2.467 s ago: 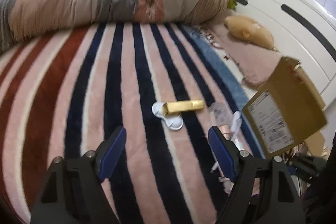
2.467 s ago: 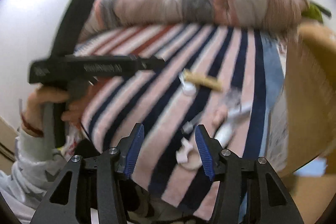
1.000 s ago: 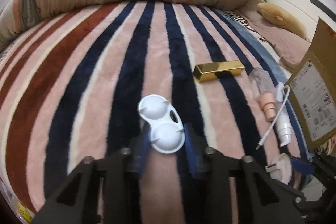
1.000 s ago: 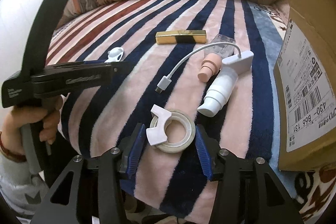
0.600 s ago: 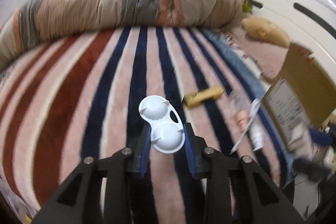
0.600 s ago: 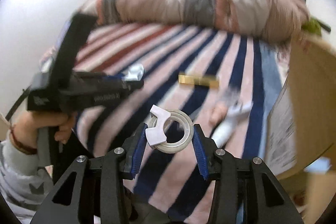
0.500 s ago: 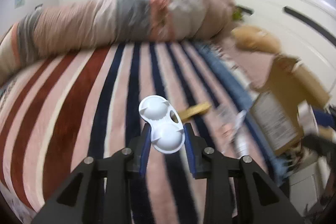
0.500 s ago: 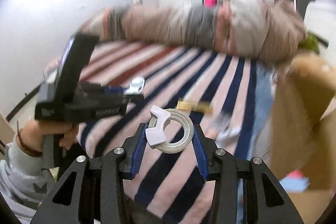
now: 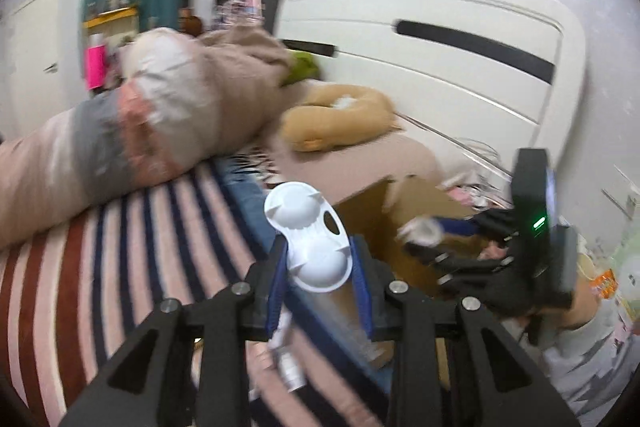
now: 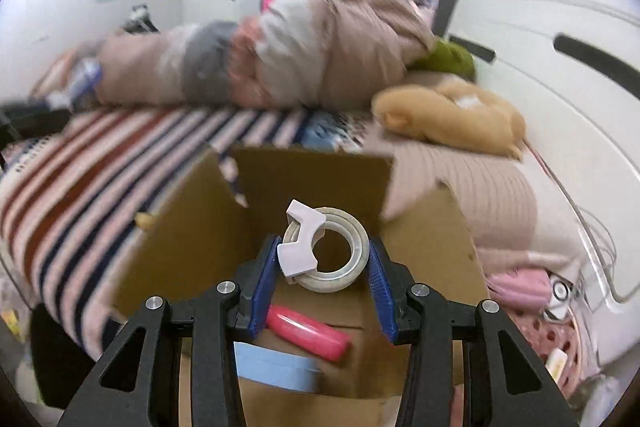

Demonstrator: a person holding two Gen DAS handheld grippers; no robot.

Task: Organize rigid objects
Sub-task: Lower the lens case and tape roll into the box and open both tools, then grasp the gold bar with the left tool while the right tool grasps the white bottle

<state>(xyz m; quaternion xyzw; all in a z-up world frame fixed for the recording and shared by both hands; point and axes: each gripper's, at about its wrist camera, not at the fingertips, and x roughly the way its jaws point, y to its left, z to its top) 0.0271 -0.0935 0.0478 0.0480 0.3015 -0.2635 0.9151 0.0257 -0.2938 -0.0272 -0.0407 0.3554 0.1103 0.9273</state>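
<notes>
My left gripper (image 9: 318,267) is shut on a white two-cup plastic case (image 9: 308,227) and holds it in the air above the striped blanket's right edge, near the open cardboard box (image 9: 416,195). My right gripper (image 10: 322,263) is shut on a roll of clear tape with a white clip (image 10: 326,249) and holds it over the open cardboard box (image 10: 316,183). Inside the box lie a pink oblong object (image 10: 308,331) and a light blue flat item (image 10: 276,365). The right gripper also shows in the left wrist view (image 9: 424,231), blurred, over the box.
A striped blanket (image 9: 100,267) covers the bed, with a rolled quilt (image 10: 256,55) along the back. A tan plush pillow (image 10: 448,119) lies by the white headboard (image 10: 552,67). A white bottle (image 9: 290,363) lies on the blanket below my left gripper.
Both grippers closed on their objects, lifted them off the blanket and swung right toward the cardboard box. The right gripper now hangs over the box opening.
</notes>
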